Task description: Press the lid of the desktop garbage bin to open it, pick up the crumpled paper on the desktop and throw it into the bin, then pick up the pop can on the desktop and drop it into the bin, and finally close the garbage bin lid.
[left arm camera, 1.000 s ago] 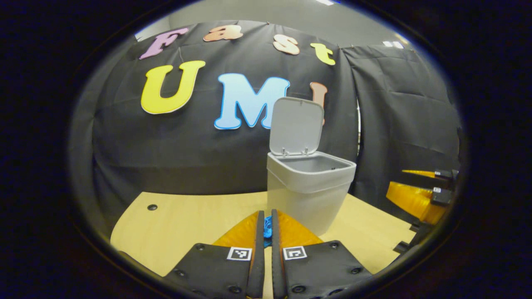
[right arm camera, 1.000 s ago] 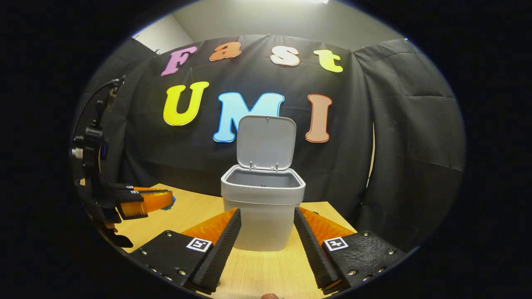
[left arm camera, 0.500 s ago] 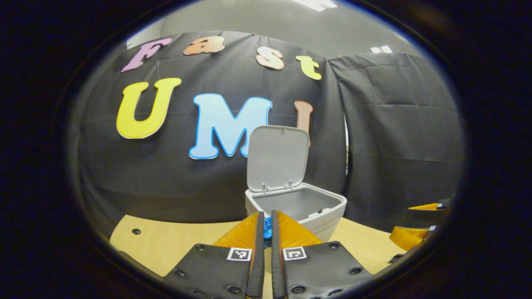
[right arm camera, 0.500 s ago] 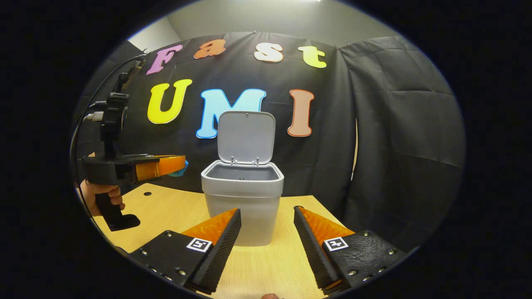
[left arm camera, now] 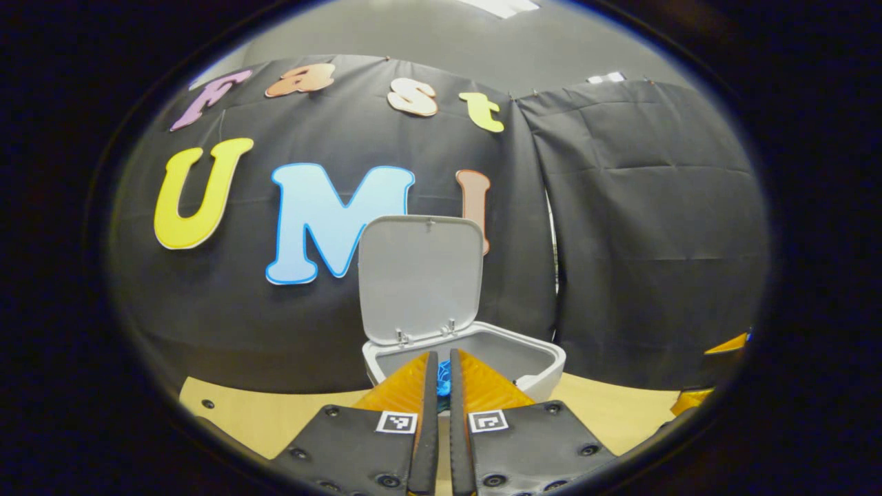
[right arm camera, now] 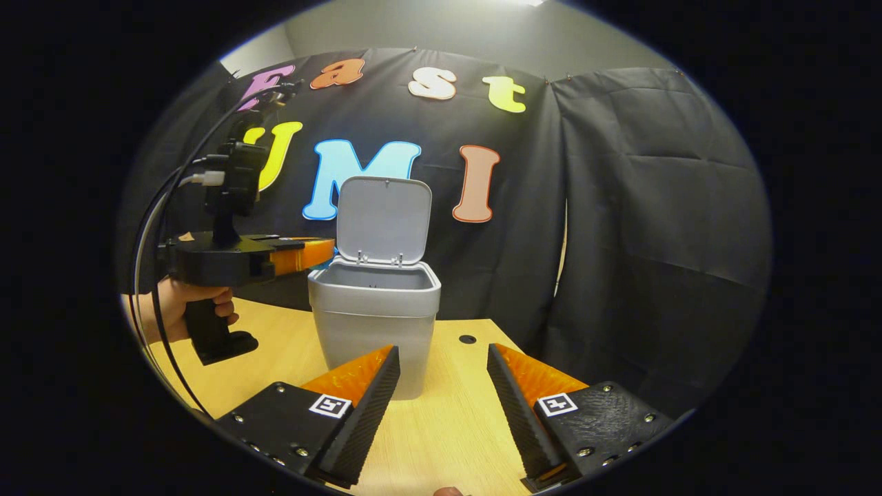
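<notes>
1. Bin (right arm camera: 374, 324) stands upright on the wooden desk (right arm camera: 441, 441), near the desk's far edge and close before the black cloth wall (right arm camera: 641, 227).
2. Lid (right arm camera: 382, 219) is open, hinged at the bin's back rim and standing nearly upright against the wall; in the left gripper view the lid (left arm camera: 419, 277) rises directly behind the opening.
3. Bin interior: left gripper view looks down past the near rim (left arm camera: 544, 368) into a grey cavity; the floor of the bin is hidden, so contents cannot be told.
4. Crumpled paper (left arm camera: 444, 379), blue, shows as a small scrap between the fingers of the left gripper (left arm camera: 442, 375). The fingers are nearly together and clamped on it.
5. Left gripper, seen from the right gripper view (right arm camera: 324, 253), is held level by a hand (right arm camera: 180, 311) on its handle, its tips at the bin's left rim, above the level of the opening. The tips touch nothing I can see.
6. Right gripper (right arm camera: 441, 375) sits low over the desk in front of the bin, fingers wide apart, nothing between them.
7. Open room: bare desk lies to the right of the bin, with one small dark hole (right arm camera: 468, 339) in the surface beside it; more bare desk to the bin's left, under the left gripper.
</notes>
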`<state>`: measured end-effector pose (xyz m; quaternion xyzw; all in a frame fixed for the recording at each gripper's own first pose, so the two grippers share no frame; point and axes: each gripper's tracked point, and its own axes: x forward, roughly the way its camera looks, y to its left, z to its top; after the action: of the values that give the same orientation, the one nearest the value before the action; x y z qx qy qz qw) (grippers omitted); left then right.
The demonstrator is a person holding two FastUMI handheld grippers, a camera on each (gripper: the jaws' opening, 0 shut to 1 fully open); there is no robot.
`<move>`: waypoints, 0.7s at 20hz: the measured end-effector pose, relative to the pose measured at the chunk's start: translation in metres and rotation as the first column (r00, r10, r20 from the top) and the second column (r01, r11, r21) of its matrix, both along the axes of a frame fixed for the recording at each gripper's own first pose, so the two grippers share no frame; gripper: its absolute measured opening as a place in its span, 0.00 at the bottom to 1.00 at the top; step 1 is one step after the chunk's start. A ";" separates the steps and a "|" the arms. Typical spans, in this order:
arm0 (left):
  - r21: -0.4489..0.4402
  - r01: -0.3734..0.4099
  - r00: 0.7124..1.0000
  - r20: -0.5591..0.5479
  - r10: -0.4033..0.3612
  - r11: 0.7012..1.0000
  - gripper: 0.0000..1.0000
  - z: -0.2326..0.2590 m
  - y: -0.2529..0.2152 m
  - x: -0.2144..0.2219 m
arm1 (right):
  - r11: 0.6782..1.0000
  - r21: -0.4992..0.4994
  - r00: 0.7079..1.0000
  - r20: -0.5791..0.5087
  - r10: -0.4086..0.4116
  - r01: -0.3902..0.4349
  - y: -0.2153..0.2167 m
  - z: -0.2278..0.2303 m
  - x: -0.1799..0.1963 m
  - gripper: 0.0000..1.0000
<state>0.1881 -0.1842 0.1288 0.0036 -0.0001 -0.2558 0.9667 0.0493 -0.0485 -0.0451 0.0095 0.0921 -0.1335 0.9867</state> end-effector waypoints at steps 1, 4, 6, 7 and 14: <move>0.004 0.000 1.000 -0.002 0.000 1.000 0.13 -0.002 -0.003 0.004 | 1.000 0.001 1.000 -0.006 -0.006 0.006 0.000 -0.001 -0.001 0.83; 0.021 -0.004 1.000 -0.026 0.005 1.000 0.14 -0.011 -0.008 0.015 | 1.000 -0.002 0.999 -0.028 -0.031 0.031 -0.006 -0.009 -0.005 0.83; 0.021 0.001 0.999 -0.037 0.000 1.000 0.16 -0.013 -0.012 0.020 | 0.999 0.003 0.999 -0.034 -0.041 0.041 -0.008 -0.010 -0.007 0.83; 0.027 -0.003 0.999 -0.041 0.005 1.000 0.17 -0.016 -0.013 0.021 | 0.999 0.012 0.999 -0.034 -0.042 0.043 -0.008 -0.011 -0.008 0.83; 0.024 -0.014 0.998 -0.055 0.015 1.000 0.31 -0.018 -0.013 0.024 | 0.999 0.030 0.999 -0.037 -0.039 0.040 -0.011 -0.015 -0.014 0.83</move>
<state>0.2116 -0.1971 0.1104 0.0082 0.0298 -0.2488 0.9681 0.0357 -0.0595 -0.0601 0.0240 0.1118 -0.1518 0.9818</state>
